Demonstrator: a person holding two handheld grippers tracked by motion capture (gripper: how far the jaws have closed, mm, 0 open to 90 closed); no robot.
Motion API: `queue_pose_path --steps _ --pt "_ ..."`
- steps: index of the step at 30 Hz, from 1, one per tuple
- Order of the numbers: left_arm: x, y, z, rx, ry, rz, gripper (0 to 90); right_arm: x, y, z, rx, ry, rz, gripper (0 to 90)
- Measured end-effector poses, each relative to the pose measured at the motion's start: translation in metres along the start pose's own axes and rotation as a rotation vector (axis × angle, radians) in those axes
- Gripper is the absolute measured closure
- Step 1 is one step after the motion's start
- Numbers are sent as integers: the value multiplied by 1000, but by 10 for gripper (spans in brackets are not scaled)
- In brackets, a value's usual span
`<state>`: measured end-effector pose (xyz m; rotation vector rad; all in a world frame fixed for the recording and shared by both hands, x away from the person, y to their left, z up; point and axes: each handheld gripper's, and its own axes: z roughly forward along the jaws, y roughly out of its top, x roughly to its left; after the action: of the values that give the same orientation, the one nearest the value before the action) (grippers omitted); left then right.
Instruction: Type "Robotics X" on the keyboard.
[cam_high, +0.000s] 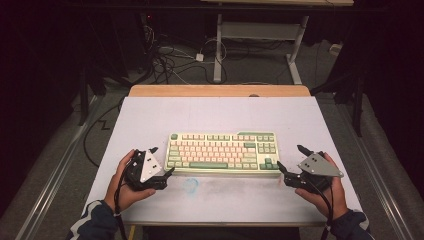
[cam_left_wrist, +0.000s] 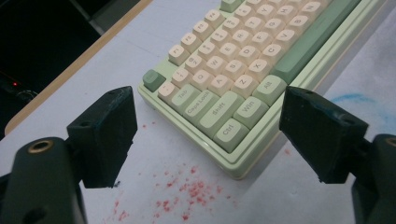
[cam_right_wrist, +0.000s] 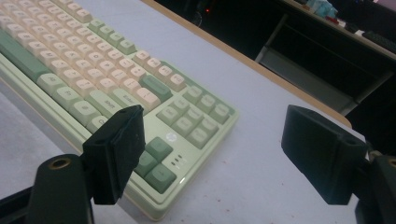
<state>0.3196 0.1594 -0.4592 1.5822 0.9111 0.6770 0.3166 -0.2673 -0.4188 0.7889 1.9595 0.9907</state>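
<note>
On a white table (cam_high: 150, 115) in a dark room, one green-and-cream keyboard (cam_high: 222, 152) lies between two grippers, left gripper (cam_high: 162, 161) and right gripper (cam_high: 288, 159), both jaws wide, holding nothing, just beside its ends.

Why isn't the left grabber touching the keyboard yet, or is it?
Apart. In the left gripper view, bare table shows between the open left gripper and the keyboard corner.

Keyboard (cam_left_wrist: 243, 70) runs off the top edge in the left gripper view; in the right gripper view its left end is cut and one jaw covers the near-corner keys. Key legends unreadable from the high view. Both forearms clipped at the bottom edge there.
</note>
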Motion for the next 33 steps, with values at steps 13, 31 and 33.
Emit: queue_pose_path --steps 13,31,33 --pt "8 -7 -9 14 31 -29 162 -10 -20 -10 40 -38 35 225" --pt "14 -32 -20 74 83 -39 162 -14 -61 -19 114 -76 96 225" --pt "13 -32 -20 76 81 -31 163 -14 -61 -20 101 -76 96 218"
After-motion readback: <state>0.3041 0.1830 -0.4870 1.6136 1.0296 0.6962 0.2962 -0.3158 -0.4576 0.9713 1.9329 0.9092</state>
